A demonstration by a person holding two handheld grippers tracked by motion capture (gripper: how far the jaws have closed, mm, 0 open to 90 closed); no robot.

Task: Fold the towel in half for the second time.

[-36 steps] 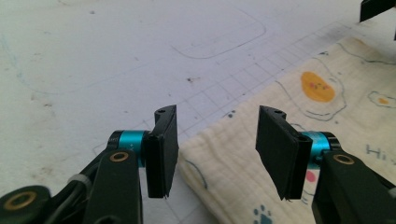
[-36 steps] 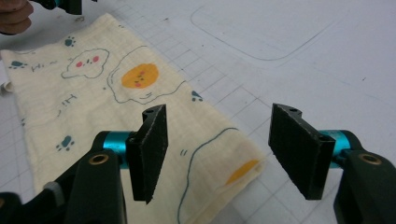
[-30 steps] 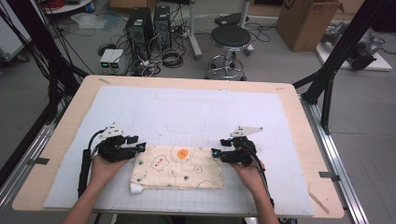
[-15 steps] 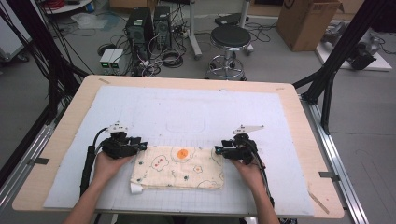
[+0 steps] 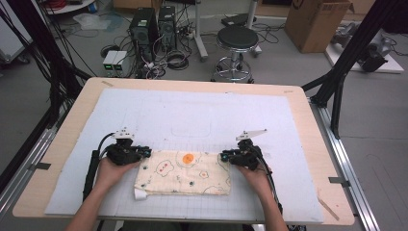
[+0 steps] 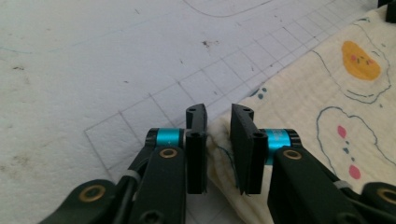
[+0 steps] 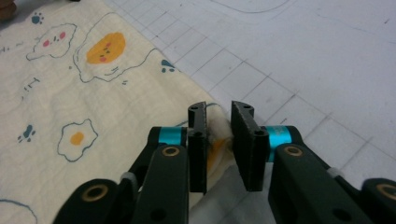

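Note:
A cream cloth (image 5: 185,172) printed with fried eggs and paw marks lies folded flat near the table's front edge. My left gripper (image 5: 144,153) is at its far left corner and my right gripper (image 5: 225,156) at its far right corner. In the left gripper view the cloth (image 6: 317,93) has its corner bunched between the jaws of the left gripper (image 6: 218,116). The right gripper view shows the same: the right gripper (image 7: 218,114) pinches a puckered corner of the cloth (image 7: 93,93). Both pairs of jaws have just been closing, with fabric between them.
The cloth rests on a white gridded mat (image 5: 192,115) that covers most of the wooden table (image 5: 315,144). Beyond the far edge stand a black stool (image 5: 235,38), computer towers (image 5: 154,24) and a cardboard box (image 5: 317,19) on the floor.
Both grippers' jaws have narrowed onto the cloth's far corners. The hands have stayed almost where they were, and the cloth has not shifted.

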